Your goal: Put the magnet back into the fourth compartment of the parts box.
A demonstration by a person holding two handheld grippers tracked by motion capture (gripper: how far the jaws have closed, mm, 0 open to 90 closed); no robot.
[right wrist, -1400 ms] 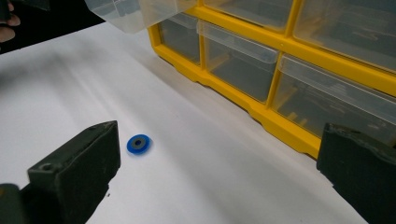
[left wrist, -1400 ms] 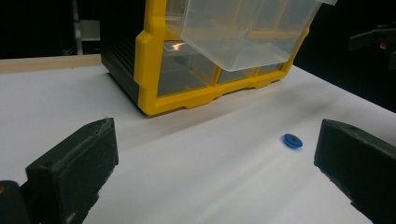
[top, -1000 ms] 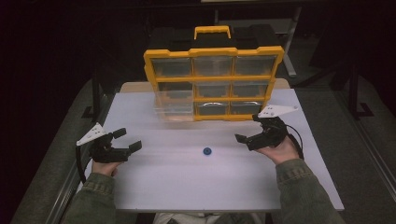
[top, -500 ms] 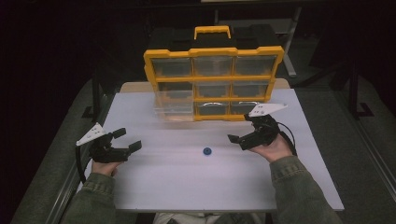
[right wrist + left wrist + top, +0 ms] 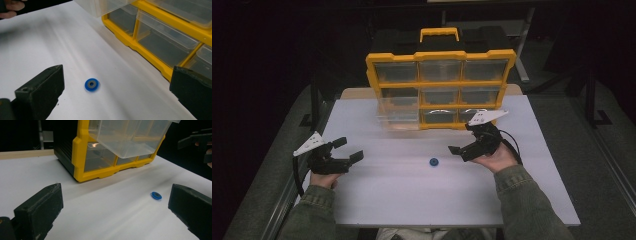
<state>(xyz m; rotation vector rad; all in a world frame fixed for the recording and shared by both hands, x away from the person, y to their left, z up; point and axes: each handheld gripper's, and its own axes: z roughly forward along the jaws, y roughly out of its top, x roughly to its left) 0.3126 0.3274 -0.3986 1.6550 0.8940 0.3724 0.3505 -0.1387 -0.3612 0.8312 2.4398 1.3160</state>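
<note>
Your right tongs (image 5: 462,139) have slid leftward and toward you since a second ago, closing on the blue washer (image 5: 433,161), while your left tongs (image 5: 348,149) have stayed put near the left edge of the counter (image 5: 377,200).

Right now the washer lies flat on the white counter, in front of the yellow organizer case (image 5: 441,85) and well apart from it. Your right tongs are spread wide and empty; in the right gripper view the washer (image 5: 91,84) sits on the counter between the two jaws, nearer the left one, touching neither. Whether the jaws hover or rest on the counter is hard to say from these angles.

Your left tongs are also spread and hold nothing. From the left gripper view the washer (image 5: 156,195) shows far off toward the right jaw.

One clear drawer (image 5: 398,114) on the left side of the organizer case is pulled out, overhanging the counter. It looks empty, though the plastic is dim.
</note>
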